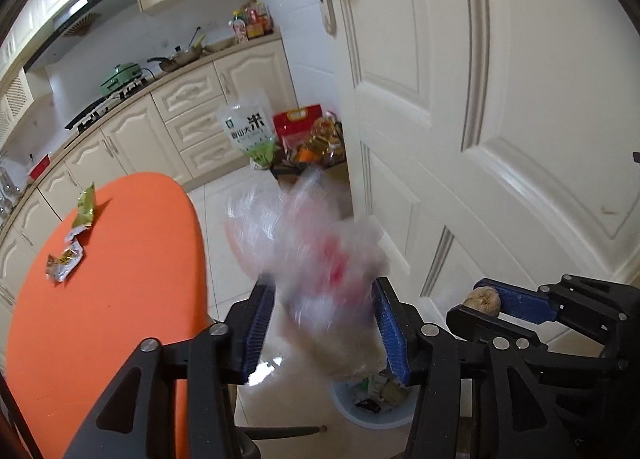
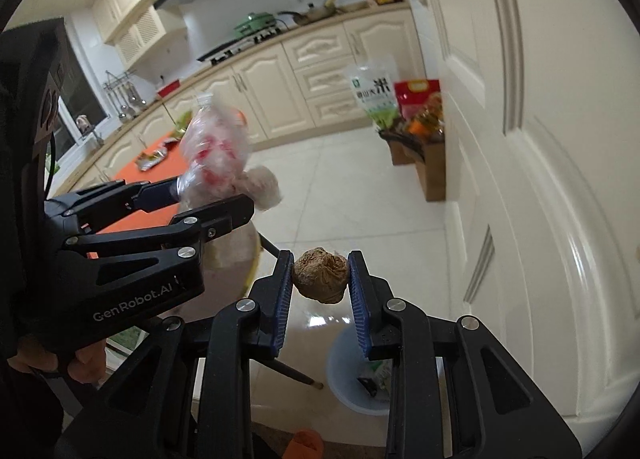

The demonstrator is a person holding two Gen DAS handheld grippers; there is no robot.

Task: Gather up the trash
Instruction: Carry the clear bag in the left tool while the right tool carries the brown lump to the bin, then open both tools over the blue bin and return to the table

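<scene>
Left gripper fingers part-spread around blurred plastic bottle, grip uncertain; right gripper clamping crumpled brown wad. Risk: both missing bin below.

Readable text, two items only.

1. Left gripper, right wrist view, lower left of the frame: white lettering "GenRobot.AI" printed along the black arm of the gripper body.

2. Rice bag, clear with a green base, standing on the floor by the cabinets at centre frame; same bag at upper right in the right wrist view. Large dark character "米" legible on its white label. Smaller characters beside it and a small green logo above are too small to read.

Print on the wrappers on the orange table: illegible.
</scene>
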